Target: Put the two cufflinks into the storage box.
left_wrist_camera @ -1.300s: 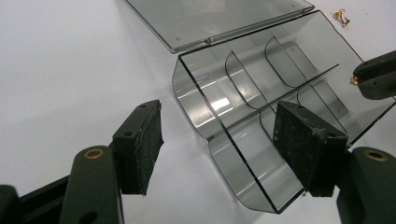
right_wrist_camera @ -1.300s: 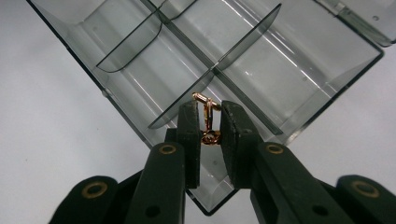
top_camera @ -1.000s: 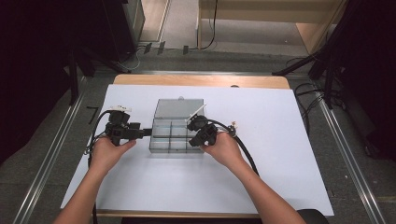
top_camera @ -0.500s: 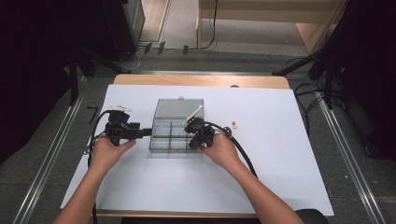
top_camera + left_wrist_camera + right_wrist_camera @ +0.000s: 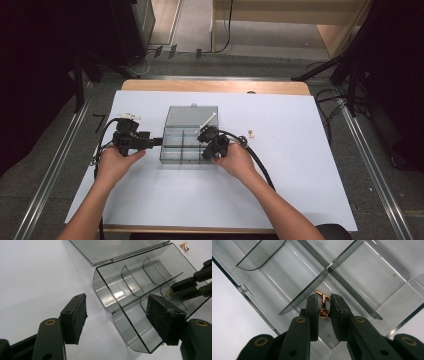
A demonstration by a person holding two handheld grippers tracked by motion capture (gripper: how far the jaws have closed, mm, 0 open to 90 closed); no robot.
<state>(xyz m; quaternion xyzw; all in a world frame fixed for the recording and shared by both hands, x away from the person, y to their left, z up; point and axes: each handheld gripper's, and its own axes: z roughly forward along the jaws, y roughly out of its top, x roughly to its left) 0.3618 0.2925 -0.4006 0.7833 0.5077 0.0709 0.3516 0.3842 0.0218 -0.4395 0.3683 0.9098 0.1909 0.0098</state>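
A clear grey compartment box (image 5: 182,136) lies on the white table cover, its lid (image 5: 192,116) folded open behind it. My right gripper (image 5: 205,151) reaches into the box's right side. In the right gripper view it (image 5: 323,298) is shut on a small gold clasp (image 5: 323,305), held just above a compartment floor by a divider (image 5: 352,282). My left gripper (image 5: 158,142) sits at the box's left end. In the left gripper view it (image 5: 117,308) is open and straddles the box's end wall (image 5: 107,302), with its left pad (image 5: 77,317) clear of the plastic.
A second small gold piece (image 5: 251,133) lies on the cover just right of the box, also at the top right of the left gripper view (image 5: 184,246). Black cables trail from both grippers. The table's wooden far edge (image 5: 215,85) borders a floor with stands and wires.
The right hand has shifted slightly toward the near side of the box with the clasp still in its jaws. The left hand and the box have stayed put.
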